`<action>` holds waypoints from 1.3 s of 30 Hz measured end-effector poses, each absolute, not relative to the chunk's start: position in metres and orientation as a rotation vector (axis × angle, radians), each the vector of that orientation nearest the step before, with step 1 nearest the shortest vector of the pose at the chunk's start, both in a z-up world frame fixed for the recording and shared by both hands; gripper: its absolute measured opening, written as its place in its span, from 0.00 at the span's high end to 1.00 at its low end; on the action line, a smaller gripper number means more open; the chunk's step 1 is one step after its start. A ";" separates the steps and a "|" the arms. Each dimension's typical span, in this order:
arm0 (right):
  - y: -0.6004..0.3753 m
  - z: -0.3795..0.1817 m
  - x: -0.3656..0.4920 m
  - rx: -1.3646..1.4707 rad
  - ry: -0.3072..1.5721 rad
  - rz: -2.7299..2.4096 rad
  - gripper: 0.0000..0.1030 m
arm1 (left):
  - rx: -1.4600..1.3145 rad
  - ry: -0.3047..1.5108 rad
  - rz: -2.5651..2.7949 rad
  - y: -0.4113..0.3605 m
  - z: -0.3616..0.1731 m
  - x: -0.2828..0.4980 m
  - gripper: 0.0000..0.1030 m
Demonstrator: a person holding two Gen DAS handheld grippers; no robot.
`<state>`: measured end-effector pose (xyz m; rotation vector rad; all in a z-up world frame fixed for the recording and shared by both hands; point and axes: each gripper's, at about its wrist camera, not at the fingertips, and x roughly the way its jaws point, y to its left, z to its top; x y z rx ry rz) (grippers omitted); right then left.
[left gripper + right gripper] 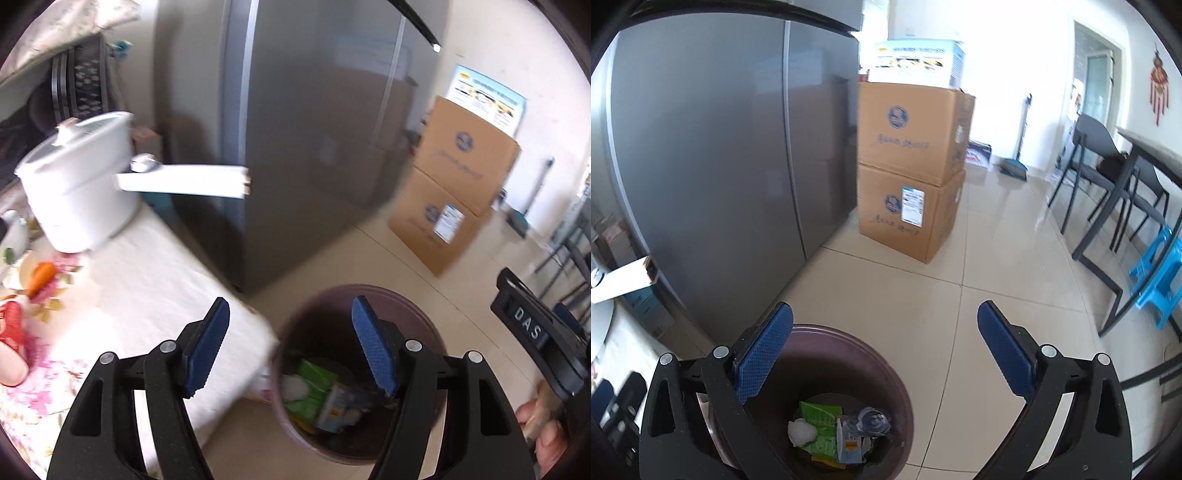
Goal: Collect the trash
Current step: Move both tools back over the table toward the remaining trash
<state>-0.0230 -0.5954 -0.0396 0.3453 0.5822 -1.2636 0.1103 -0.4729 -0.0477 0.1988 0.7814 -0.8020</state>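
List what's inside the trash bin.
Inside the trash bin: a green packet, a white crumpled wad, a clear plastic piece and a printed wrapper. Anything beneath them is covered.

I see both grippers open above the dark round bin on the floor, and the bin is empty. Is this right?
Not quite: the bin is not empty. The right wrist view shows a green packet, a white wad and a clear bottle inside. Left gripper and right gripper are open above it.

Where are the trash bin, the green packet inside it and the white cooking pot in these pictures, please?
trash bin (886,354): right wrist view, on its far inner rim.
green packet (818,413): right wrist view, on its printed face.
white cooking pot (85,192): left wrist view, on its side wall.
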 end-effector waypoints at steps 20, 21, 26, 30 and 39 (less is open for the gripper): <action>-0.471 -0.024 0.084 0.098 0.573 -1.003 0.07 | 0.128 0.712 -0.540 -0.343 -0.033 0.189 0.28; -0.464 -0.024 0.090 0.085 0.574 -0.992 0.07 | 0.122 0.714 -0.526 -0.335 -0.033 0.195 0.28; -0.437 -0.026 0.117 0.061 0.588 -0.926 0.07 | 0.094 0.727 -0.465 -0.296 -0.036 0.217 0.28; -0.410 -0.028 0.140 0.028 0.597 -0.864 0.07 | 0.085 0.731 -0.417 -0.266 -0.038 0.231 0.28; -0.354 -0.033 0.185 -0.009 0.607 -0.752 0.07 | 0.043 0.764 -0.298 -0.200 -0.049 0.265 0.27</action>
